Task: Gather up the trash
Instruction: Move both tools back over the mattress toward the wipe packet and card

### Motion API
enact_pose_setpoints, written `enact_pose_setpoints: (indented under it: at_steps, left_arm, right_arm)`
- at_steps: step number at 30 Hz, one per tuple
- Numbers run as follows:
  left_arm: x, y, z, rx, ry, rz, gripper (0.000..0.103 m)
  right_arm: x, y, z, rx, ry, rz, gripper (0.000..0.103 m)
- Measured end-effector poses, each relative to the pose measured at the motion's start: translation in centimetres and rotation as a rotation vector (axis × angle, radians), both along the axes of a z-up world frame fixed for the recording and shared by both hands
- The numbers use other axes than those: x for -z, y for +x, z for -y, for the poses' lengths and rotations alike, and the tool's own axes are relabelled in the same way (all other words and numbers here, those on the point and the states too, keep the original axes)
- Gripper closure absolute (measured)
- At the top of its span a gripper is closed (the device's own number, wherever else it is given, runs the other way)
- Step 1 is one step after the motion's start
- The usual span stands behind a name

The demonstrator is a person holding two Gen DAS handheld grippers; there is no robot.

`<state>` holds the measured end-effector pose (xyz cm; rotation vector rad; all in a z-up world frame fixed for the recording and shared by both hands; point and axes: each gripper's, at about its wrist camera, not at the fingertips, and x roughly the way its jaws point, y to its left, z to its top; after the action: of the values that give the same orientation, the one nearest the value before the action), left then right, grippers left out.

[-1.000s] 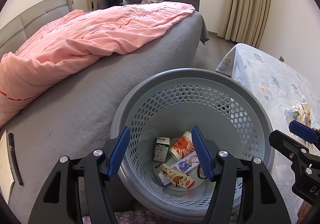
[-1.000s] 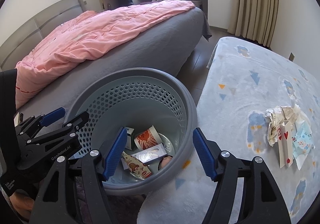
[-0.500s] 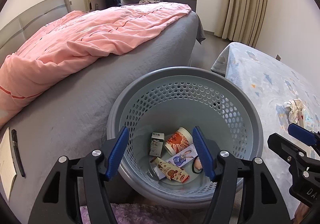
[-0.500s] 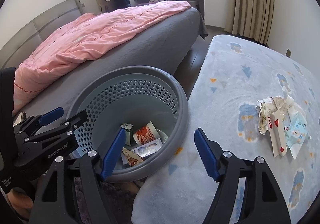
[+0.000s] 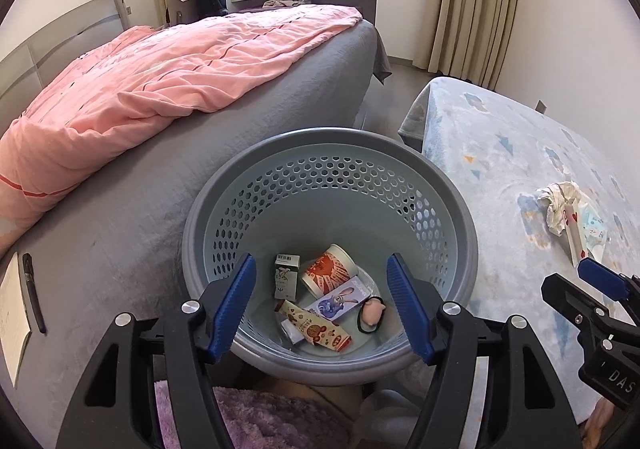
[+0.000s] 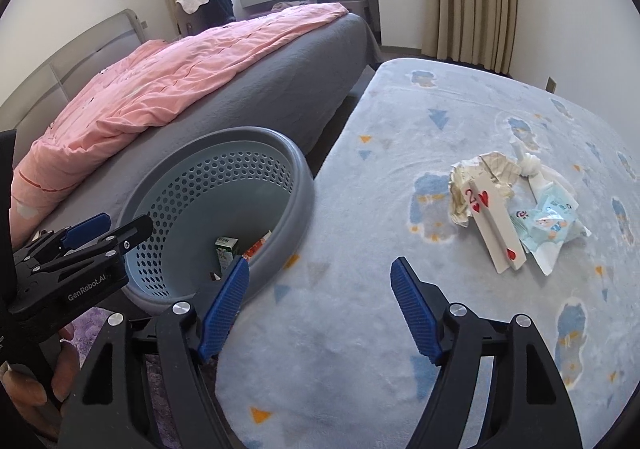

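- Two views, left wrist first: the left gripper (image 5: 318, 303) hangs over the grey perforated basket (image 5: 466, 217) with its jaws spread wide and nothing between the pads; inside the basket lie a small carton (image 5: 287, 275), a paper cup (image 5: 330, 275), printed wrappers (image 5: 316, 325) and a pink toy (image 5: 371, 312)
- Right of the basket, on the pale blue rug (image 5: 492, 153), sits the remaining trash pile (image 5: 568, 209); the right gripper pokes in at the frame's right edge, just near that pile
- Left of the basket runs the grey bed (image 5: 120, 233), touching or almost touching its rim, so that side offers no room
- Right wrist view: the right gripper (image 6: 318, 305) has just been opening, jaws wide and empty, hovering over bare rug right of the basket
- The pile, well right of the basket, holds crumpled paper (image 6: 478, 181), a heart playing card (image 6: 494, 229) and a blue packet (image 6: 554, 221), overlapping one another
- My judgement: the step is reaching for the pile; come in low, take the crumpled paper or packet as it offers bulk, since the flat card may slip
- Rug between pile and basket is open; clear the basket's raised rim on the way back
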<state>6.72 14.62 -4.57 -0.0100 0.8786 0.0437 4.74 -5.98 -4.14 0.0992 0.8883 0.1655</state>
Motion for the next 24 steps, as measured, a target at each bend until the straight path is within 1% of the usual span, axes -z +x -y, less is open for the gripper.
enact_pose_setpoints:
  at_steps: [11, 24]
  left_arm:
    - [-0.4, -1.4, 3.2, 0.031, -0.010, -0.001, 0.038]
    - [-1.7, -2.3, 7.2, 0.069, 0.006, 0.019, 0.038]
  right_arm:
    - [0.0, -1.4, 4.4, 0.070, 0.006, -0.005, 0.031]
    - [-0.5, -3.1, 9.1, 0.130, 0.025, 0.009, 0.030]
